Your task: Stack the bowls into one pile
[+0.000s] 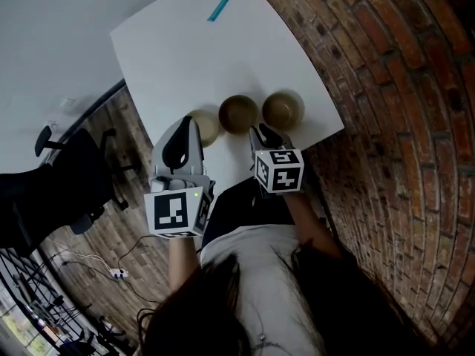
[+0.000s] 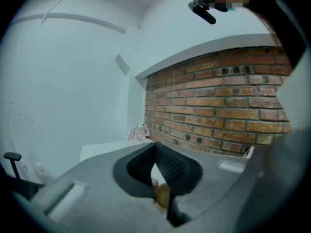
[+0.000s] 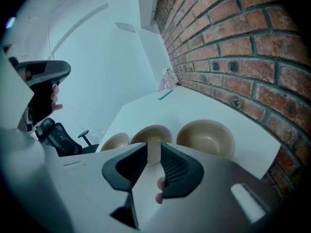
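- Three tan bowls are sitting in a row along the near edge of the white bench [image 1: 193,50]. They are running from 9 to 3 o'clock and are not stacked.
- The left bowl [image 1: 209,128] is lying partly under the left tool [image 1: 191,124]. The middle bowl [image 1: 238,113] is sitting just beside it, and the right bowl [image 1: 283,109] is sitting at 3 o'clock of that, near the brick wall [image 1: 386,87].
- The left tool is hovering over the left bowl with its jaw tips meeting and nothing clamped between them. A slice of tan bowl is showing below the pads in the left gripper view.
- The right tool [image 1: 260,133] is pointing down at the 5 o'clock edge of the middle bowl. Its jaws are standing apart, and the bowl's near rim is showing in the gap with no pad pressing on it.
- A teal strip [image 1: 220,6] is lying at 12 o'clock of the bowls, well apart from them.
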`<state>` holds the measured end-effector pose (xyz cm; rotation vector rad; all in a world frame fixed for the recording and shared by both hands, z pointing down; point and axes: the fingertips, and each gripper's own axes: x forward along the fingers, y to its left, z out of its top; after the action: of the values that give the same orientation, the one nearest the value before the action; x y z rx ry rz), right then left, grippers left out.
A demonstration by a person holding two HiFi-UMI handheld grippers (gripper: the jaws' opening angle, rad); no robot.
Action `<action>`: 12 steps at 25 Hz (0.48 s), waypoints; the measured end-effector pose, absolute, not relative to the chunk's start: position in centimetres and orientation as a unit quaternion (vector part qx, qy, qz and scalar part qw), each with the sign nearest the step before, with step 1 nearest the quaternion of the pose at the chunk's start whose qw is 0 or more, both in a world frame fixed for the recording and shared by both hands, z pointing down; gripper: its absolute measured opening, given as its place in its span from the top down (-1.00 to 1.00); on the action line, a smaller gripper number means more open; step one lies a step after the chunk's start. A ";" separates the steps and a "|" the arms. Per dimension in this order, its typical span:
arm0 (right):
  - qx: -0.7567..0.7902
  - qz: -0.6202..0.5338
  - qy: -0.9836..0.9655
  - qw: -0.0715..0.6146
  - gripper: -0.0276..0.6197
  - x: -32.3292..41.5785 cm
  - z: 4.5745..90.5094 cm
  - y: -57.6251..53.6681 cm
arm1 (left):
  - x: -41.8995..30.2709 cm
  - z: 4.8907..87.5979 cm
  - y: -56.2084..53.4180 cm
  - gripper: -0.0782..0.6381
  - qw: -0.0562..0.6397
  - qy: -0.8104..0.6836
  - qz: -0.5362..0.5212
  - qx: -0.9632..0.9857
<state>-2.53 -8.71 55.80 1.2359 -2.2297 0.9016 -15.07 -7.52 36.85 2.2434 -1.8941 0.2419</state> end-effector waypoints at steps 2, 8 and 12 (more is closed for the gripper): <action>0.450 0.335 -0.799 0.218 0.64 -2.6 56.4 -8.7 | -15.1 37.1 -7.6 0.78 0.099 -0.637 0.085 0.760; 0.450 0.358 -0.787 0.226 0.61 -2.8 57.9 -8.4 | -15.3 37.6 -7.8 0.78 0.104 -0.629 0.091 0.765; 0.458 0.384 -0.772 0.216 0.59 -2.7 58.8 -8.5 | -15.5 37.8 -8.1 0.78 0.108 -0.626 0.092 0.767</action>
<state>-2.70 -8.55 58.80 1.2700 -2.1399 1.0630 -15.45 -8.10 37.77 2.2560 -1.8419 0.2700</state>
